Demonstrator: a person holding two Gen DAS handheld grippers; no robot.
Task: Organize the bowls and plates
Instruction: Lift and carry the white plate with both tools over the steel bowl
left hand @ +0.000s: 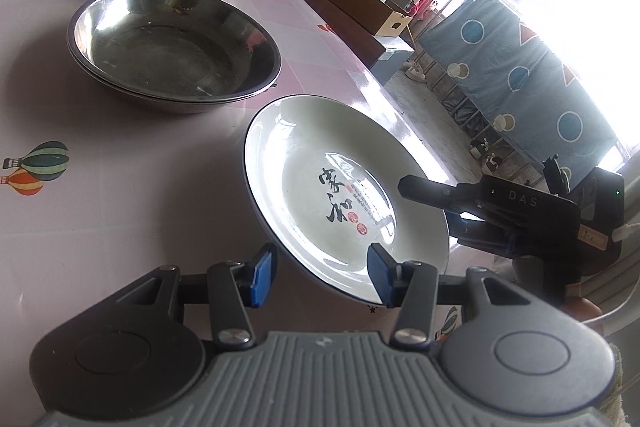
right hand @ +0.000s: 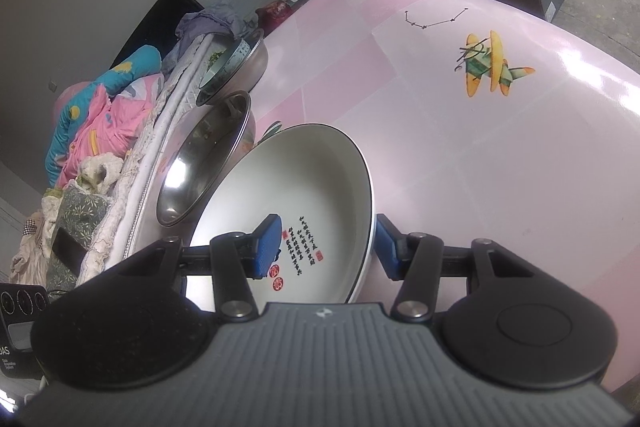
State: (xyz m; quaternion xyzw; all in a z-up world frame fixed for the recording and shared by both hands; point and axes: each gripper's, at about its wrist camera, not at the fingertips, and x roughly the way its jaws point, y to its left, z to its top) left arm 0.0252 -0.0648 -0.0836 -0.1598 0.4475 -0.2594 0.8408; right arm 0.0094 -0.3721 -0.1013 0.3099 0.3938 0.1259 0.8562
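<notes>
Pink worktop [right hand: 480,155] glossy: your right hand-held gripper [right hand: 326,247] straddles the plate [right hand: 304,183] rim, unclamped; left hand-held gripper [left hand: 320,277] wide. Loose pinch risks slipping.

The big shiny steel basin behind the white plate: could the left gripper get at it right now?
Probably yes. The left gripper is open and empty, and only the white calligraphy plate lies ahead; the steel basin lies uncovered beyond it.
</notes>
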